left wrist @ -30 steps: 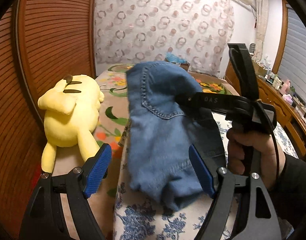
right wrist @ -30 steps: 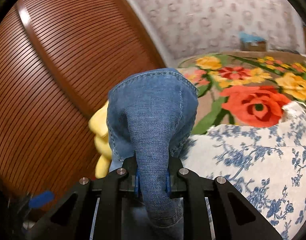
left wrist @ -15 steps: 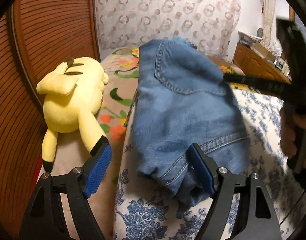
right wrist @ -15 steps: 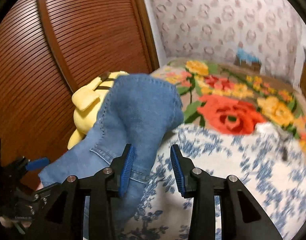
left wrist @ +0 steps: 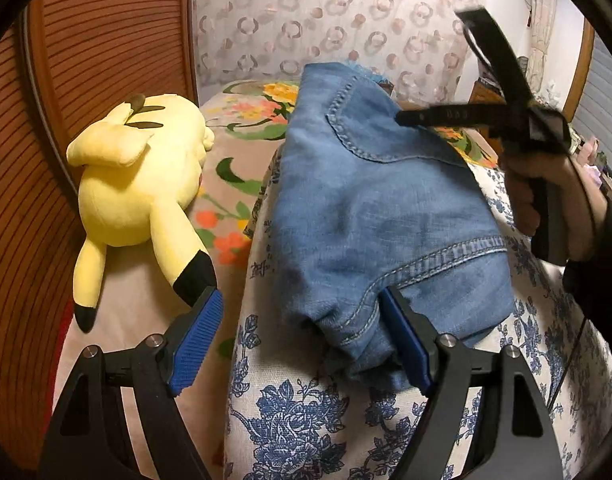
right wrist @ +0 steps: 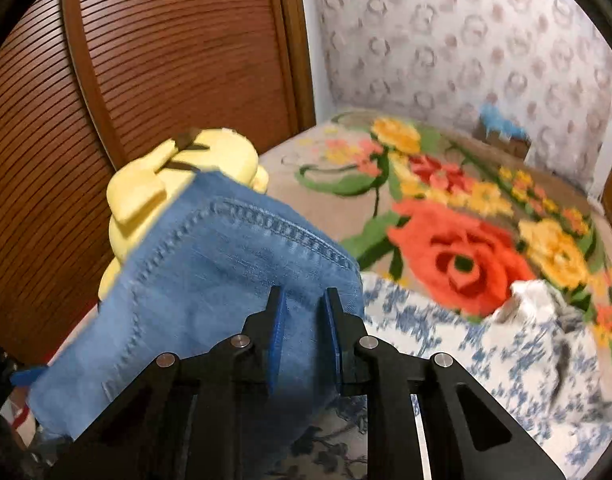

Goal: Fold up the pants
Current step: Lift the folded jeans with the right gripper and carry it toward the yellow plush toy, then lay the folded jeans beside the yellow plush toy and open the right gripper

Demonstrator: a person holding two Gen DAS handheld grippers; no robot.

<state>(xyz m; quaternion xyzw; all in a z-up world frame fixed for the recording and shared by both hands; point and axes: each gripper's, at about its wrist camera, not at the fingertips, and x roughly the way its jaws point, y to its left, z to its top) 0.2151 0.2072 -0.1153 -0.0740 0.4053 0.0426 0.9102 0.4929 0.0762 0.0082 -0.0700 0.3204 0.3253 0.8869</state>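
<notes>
Blue denim pants (left wrist: 369,216) lie folded on the blue-flowered quilt (left wrist: 290,412), back pocket up. My left gripper (left wrist: 302,344) is open at their near end; its right pad (left wrist: 405,348) is against the hem and its left pad (left wrist: 198,340) is off the cloth, near the toy's foot. My right gripper (right wrist: 302,300), seen from the left wrist (left wrist: 405,118) in a person's hand (left wrist: 545,188), sits at the pants' (right wrist: 210,288) far stitched corner. Its jaws are closing to a narrow gap with denim between the pads.
A yellow plush toy (left wrist: 138,176) lies left of the pants, against the slatted wooden door (left wrist: 86,40). A flowered blanket (right wrist: 457,248) covers the bed beyond. A small brown box (right wrist: 501,136) stands at the patterned wall. A dresser (left wrist: 485,92) is at right.
The right gripper let go of the bunched denim and opened, then swung back over the pants' far corner with its jaws narrow again. The pants dropped flat. The left gripper sank towards the hem.
</notes>
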